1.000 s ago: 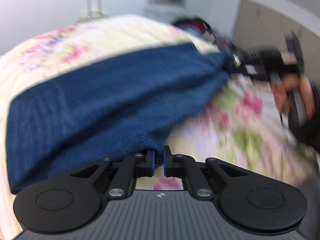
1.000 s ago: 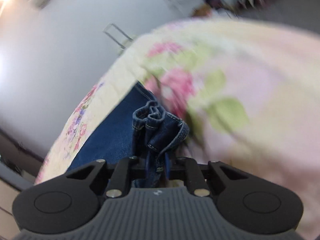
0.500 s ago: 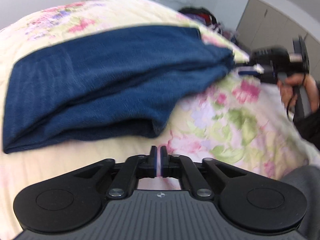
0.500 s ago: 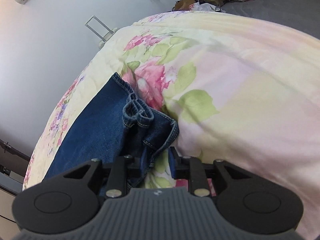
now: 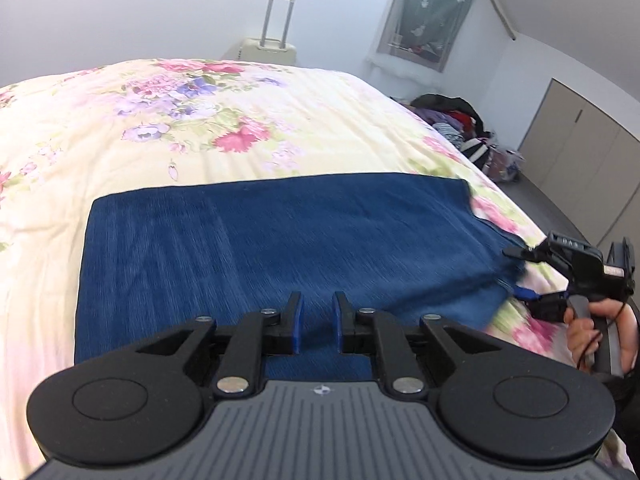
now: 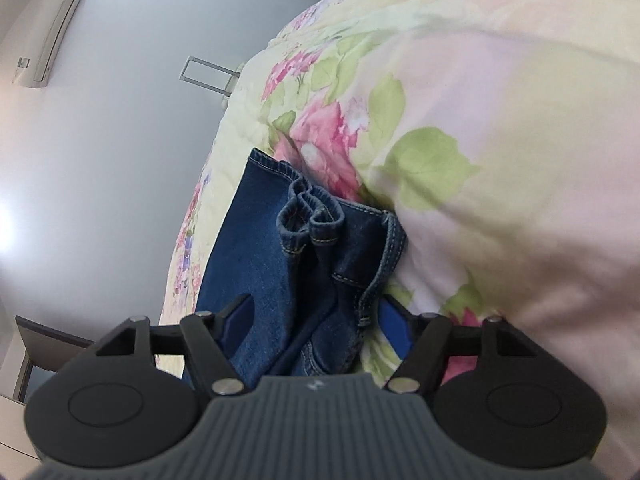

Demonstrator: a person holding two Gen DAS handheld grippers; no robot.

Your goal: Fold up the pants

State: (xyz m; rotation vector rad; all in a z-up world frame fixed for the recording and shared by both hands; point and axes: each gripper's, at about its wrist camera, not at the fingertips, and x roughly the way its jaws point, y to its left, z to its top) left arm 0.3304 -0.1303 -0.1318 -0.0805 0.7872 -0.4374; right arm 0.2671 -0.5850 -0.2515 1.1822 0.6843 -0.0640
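Both grippers have let go: left gripper [image 5: 317, 328] opening narrowly, empty, above the pants [image 5: 280, 248]. Right gripper [image 6: 316, 332] opening wide, bunched hem apparently loose between, laying the fold on the bedspread [image 5: 200, 120]

Left wrist camera is looking down along its fingers across the folded pants [image 5: 280, 248] toward the far wall, taking in the right gripper [image 5: 516, 272] at the frame's right edge. Right wrist camera is sitting close over the bunched waistband [image 6: 320, 248], rolled sideways. Both are sharing the floral bedspread [image 5: 200, 120].
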